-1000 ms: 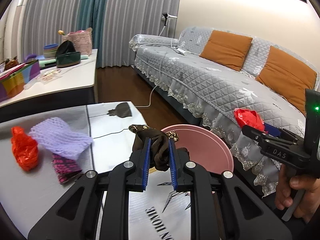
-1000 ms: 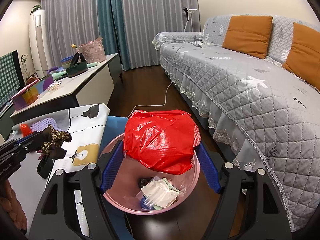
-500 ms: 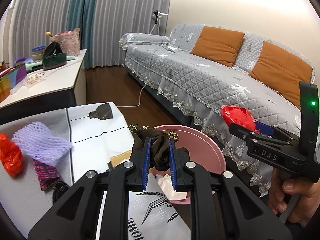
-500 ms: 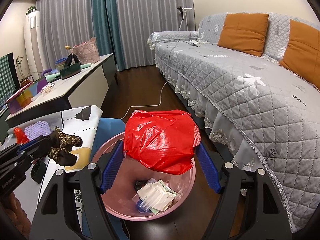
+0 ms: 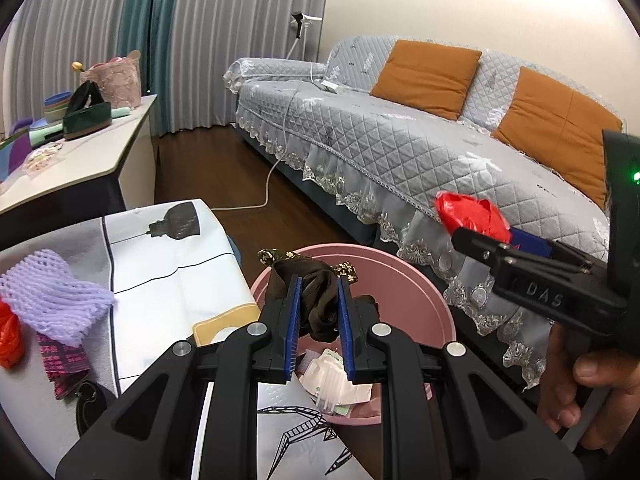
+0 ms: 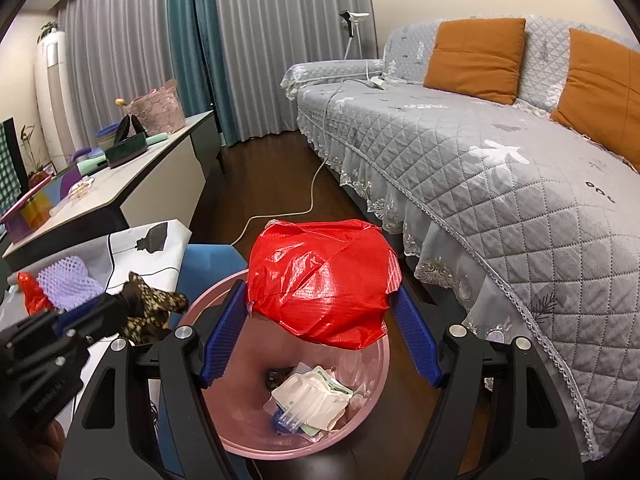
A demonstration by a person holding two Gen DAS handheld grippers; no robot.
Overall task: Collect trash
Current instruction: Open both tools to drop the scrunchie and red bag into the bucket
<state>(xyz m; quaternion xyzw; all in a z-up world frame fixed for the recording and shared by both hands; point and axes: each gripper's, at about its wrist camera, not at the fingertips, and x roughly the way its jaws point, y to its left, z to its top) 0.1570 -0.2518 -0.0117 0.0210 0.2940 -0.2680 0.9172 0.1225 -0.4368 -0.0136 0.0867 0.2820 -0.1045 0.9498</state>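
- A table (image 5: 168,280) under a printed cloth held purple netting (image 5: 52,296), a red bag (image 5: 10,336) and patterned fabric (image 5: 60,364).
- A pink bin (image 6: 372,364) stood on the floor (image 6: 272,184).

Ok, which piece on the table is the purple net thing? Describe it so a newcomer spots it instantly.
Start at the low table with the white lamp-print cloth, left of the pink bin. Near its left edge lies the purple foam net, a soft lilac mesh sleeve. It sits between a crumpled red plastic bag and a dark pink patterned wrapper; only it is pale and full of holes.
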